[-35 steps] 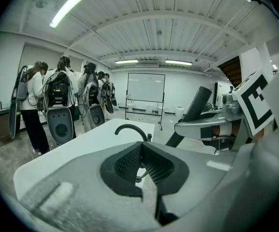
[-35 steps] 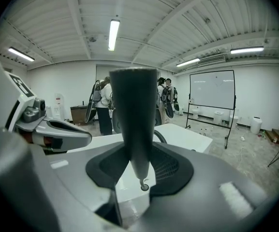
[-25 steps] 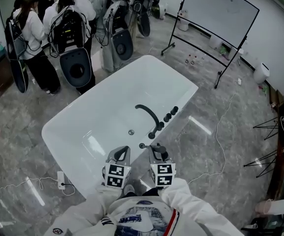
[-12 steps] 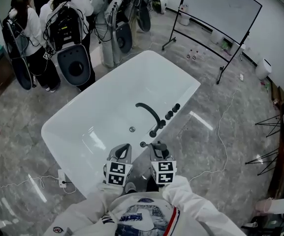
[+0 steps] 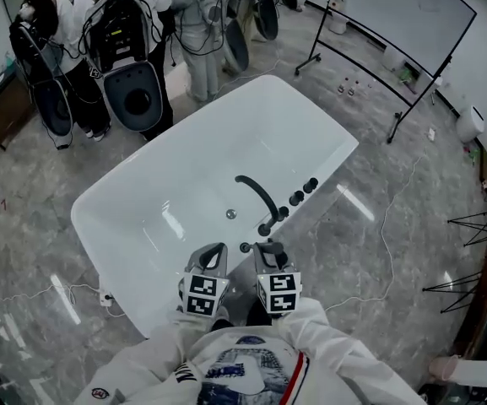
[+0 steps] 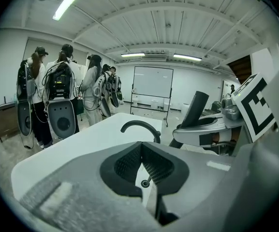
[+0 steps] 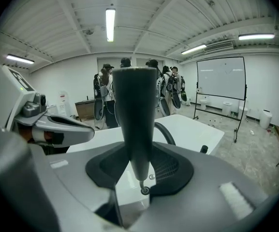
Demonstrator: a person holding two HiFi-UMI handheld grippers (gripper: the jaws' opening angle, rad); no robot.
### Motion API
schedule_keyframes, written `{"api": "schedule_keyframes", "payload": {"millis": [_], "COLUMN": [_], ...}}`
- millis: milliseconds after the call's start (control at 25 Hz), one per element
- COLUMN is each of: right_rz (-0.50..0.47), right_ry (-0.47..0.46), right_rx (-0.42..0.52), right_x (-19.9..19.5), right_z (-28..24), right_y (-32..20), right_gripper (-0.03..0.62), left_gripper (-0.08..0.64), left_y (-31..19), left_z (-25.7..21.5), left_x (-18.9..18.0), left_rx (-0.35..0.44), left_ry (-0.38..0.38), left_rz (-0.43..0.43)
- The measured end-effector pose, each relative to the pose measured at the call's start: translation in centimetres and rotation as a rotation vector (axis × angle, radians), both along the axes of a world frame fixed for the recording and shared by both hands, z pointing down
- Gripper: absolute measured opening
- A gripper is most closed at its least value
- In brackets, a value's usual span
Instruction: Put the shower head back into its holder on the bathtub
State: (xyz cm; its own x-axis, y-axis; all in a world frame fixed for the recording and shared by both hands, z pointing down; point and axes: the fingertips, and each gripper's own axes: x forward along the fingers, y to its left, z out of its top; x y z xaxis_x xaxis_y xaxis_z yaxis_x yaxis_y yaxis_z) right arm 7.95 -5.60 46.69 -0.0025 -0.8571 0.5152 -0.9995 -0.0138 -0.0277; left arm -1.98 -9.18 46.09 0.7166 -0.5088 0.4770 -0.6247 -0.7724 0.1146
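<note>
Dark shower head point(image 7: 135, 120) inside right tool point(image 7: 140, 170)

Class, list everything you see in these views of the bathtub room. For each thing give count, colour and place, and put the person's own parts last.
bathtub: one, white, middle of the floor
tap spout: one, black, arched, at the tub's right rim
knobs: about three, black, on the rim beyond the spout
holder: one, dark, on the rim just ahead of the grippers
drain: one, metallic, tub floor
whiteboard: one, white on a black stand, upper right
people: several, with dark backpack rigs, upper left
cable: one, white, on the floor right of the tub
shower head: one, dark, upright in the right gripper
left gripper: one, grey, shut, empty
right gripper: one, grey, gripping the shower head
sleeves: two, white, bottom edge
</note>
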Motion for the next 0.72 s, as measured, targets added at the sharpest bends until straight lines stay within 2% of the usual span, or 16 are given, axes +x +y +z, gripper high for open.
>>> {"api": "schedule_keyframes", "payload": {"millis": [360, 560, 720], "right_rz": [-0.177, -0.311, -0.38], "right_ry": [-0.02, -0.03, -0.042], "right_rx": [-0.056, -0.083, -0.095], "right_x": [0.5, 0.0, 0.2], "right_z": [1.8, 3.0, 3.5], "right_y": [-2.5, -3.3, -4.4], "right_gripper": [0.14, 0.14, 0.14], "left_gripper": [0.0, 0.0, 0.0], "left_y": [-1.4, -1.5, -2.3], "left_z": [1.9, 2.8, 2.8], "left_x": [1.1, 1.4, 1.3], "left_rx": [-0.042, -0.061, -0.065], "left_ry": [-0.03, -0.046, -0.063], "left_rz": [-0.136, -0.243, -0.315]}}
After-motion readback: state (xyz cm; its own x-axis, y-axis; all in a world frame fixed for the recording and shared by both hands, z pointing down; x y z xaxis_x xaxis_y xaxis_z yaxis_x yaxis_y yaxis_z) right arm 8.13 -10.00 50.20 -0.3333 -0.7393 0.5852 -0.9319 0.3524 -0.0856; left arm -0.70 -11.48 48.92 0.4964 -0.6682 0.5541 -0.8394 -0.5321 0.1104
